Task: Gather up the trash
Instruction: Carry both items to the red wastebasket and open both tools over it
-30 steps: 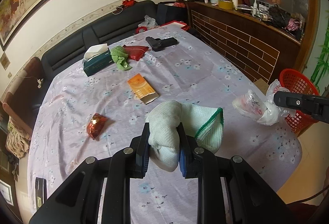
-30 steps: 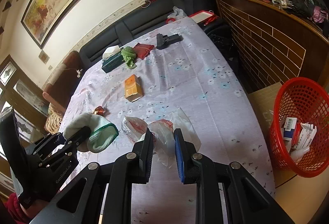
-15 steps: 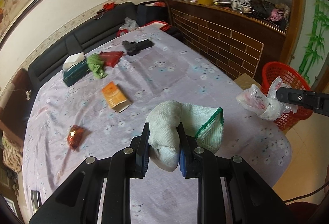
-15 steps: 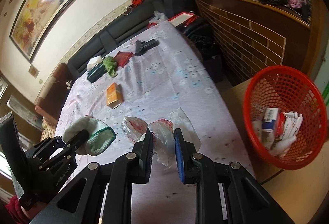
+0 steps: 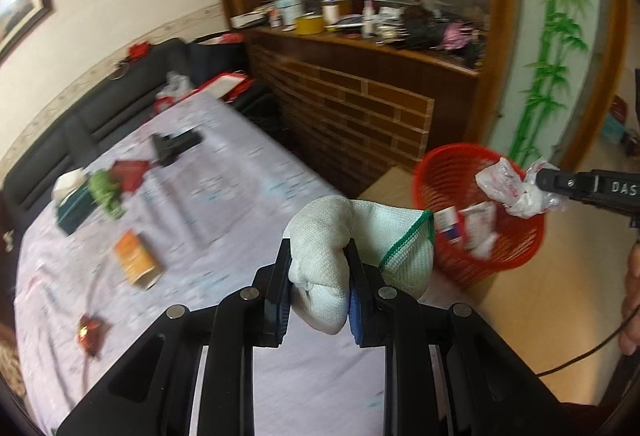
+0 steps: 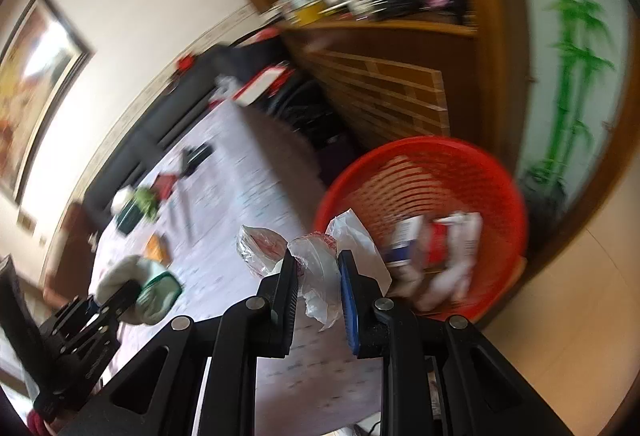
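While the right gripper, clamped on a crumpled plastic bag, nears the red basket for dumping, the left gripper grips a white cloth.

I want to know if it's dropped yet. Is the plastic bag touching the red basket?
Apart. The left wrist view shows the plastic bag hanging from the right gripper above the red basket.
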The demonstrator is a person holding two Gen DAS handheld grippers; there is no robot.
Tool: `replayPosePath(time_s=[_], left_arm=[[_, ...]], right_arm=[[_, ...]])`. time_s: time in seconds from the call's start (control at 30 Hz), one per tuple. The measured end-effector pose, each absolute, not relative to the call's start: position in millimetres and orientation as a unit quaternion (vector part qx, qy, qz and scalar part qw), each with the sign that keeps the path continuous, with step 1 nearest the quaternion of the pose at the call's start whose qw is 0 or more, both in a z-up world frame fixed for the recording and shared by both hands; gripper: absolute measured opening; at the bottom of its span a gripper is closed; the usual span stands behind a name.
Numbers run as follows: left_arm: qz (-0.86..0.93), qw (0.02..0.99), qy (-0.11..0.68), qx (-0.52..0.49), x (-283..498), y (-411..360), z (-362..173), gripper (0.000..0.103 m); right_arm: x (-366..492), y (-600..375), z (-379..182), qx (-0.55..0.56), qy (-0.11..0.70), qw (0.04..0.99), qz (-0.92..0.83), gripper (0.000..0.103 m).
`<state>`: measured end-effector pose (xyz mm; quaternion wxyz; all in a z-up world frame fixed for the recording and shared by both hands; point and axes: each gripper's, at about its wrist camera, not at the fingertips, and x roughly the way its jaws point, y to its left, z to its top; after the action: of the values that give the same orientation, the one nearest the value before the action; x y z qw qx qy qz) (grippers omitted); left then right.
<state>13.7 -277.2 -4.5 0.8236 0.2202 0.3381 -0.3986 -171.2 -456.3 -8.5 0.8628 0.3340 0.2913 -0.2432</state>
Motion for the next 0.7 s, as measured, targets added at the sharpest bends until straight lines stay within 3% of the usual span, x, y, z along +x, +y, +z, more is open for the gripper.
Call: replayPosePath(time_s=[0.43, 0.47, 0.5, 0.57, 0.6, 0.7], left_arm=[[-0.488, 0.768, 0.334, 0.244, -21, -395, -15, 0.025], [-0.49, 0.766, 0.334, 0.247, -23, -401, -16, 0.032], [-0.492, 0.764, 0.335, 0.248, -25, -406, -18, 0.048], [-0.489, 0.767, 0.331, 0.25, -28, -411, -20, 0.063], [-0.488, 0.77, 0.328, 0.249, -29, -410, -20, 0.064], [-0.485, 0.77, 0.331, 0.25, -29, -404, -23, 0.064]], right_arm=[[-207, -525, 5, 0.346, 0.268, 0.843, -0.314, 0.022], [-204, -531, 4, 0.343, 0.27, 0.842, -0.316, 0.025], [-200, -536, 4, 0.344, 0.273, 0.842, -0.315, 0.026], [-194, -544, 2, 0.345, 0.269, 0.842, -0.315, 0.03], [-193, -549, 2, 0.344, 0.271, 0.842, -0.315, 0.035], [-194, -555, 3, 0.351, 0.268, 0.842, -0.31, 0.035]])
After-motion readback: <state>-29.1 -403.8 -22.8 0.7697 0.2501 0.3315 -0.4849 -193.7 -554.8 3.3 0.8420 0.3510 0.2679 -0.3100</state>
